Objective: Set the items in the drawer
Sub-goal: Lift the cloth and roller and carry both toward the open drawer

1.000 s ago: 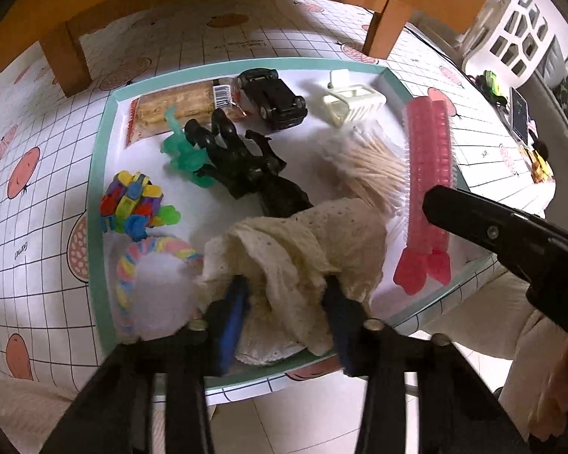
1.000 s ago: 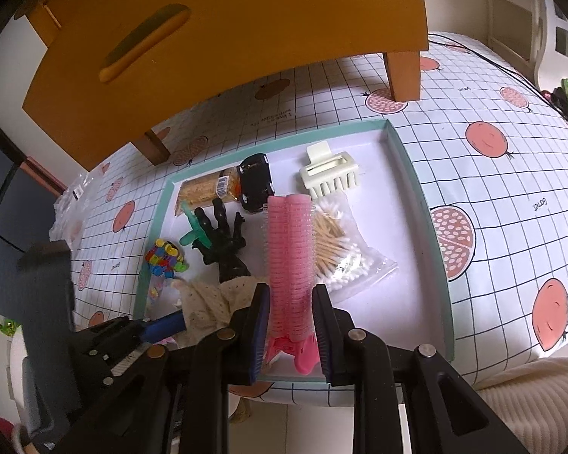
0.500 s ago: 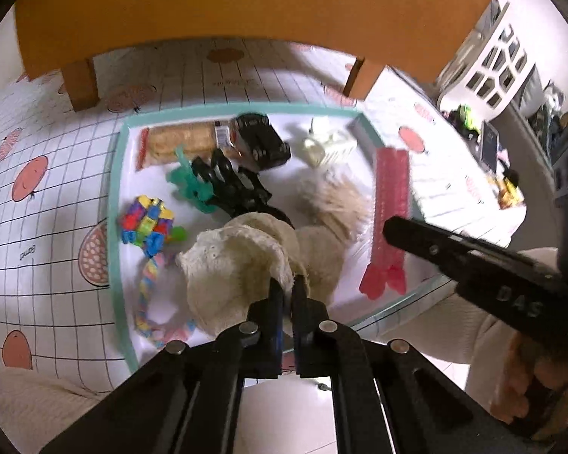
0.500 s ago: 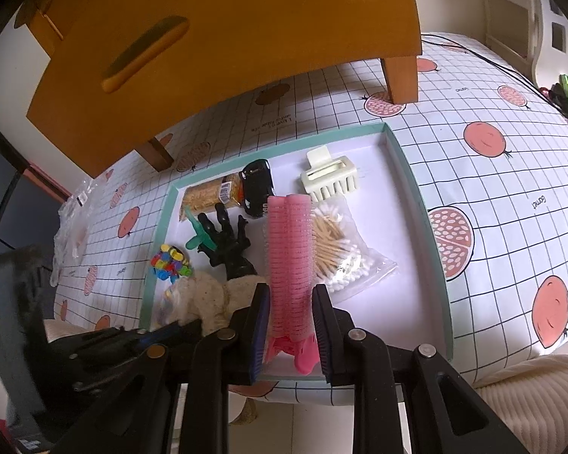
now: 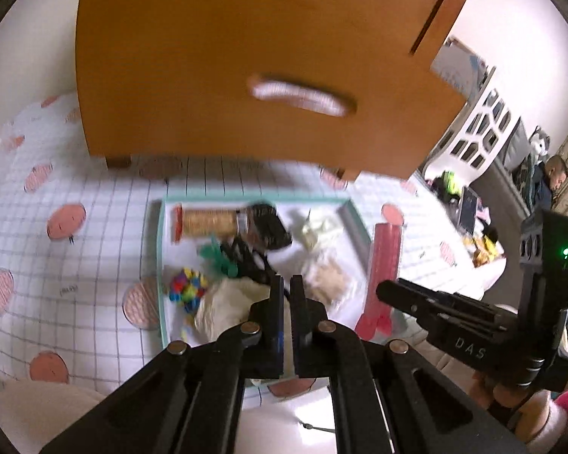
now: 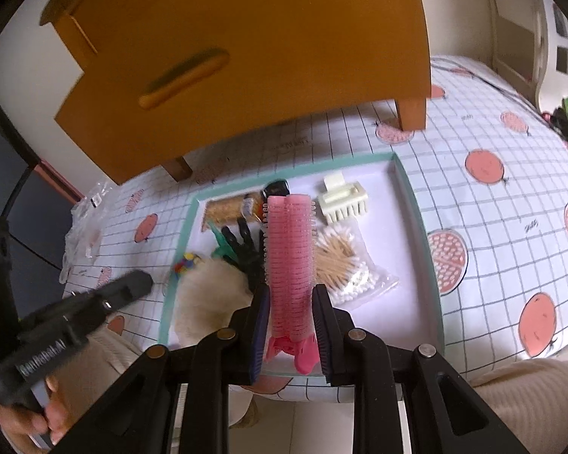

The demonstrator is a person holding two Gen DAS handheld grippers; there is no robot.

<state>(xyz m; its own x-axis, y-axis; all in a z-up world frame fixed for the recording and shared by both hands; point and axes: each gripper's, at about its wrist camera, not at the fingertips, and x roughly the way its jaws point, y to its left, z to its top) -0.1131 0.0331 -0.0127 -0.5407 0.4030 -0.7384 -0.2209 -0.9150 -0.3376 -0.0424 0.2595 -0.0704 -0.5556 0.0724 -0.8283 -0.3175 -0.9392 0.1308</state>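
Above a teal-rimmed tray (image 6: pixel 411 196) near a closed orange drawer (image 6: pixel 246 49), the right gripper (image 6: pixel 289 335) clamps a light, bristly pink hair roller (image 6: pixel 289 261) by its base, while the left gripper (image 5: pixel 287 302) pinches a soft, floppy cream cloth (image 5: pixel 223 304).

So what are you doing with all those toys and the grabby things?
A person is clearing a tray of small things into the orange drawer unit behind it. The right gripper is clamped on a pink hair roller clip. The left gripper is pinched shut on a cream lacy cloth. The drawers look closed. A toy car, a snack pack, cotton swabs and a cream comb clip wait on the tray.
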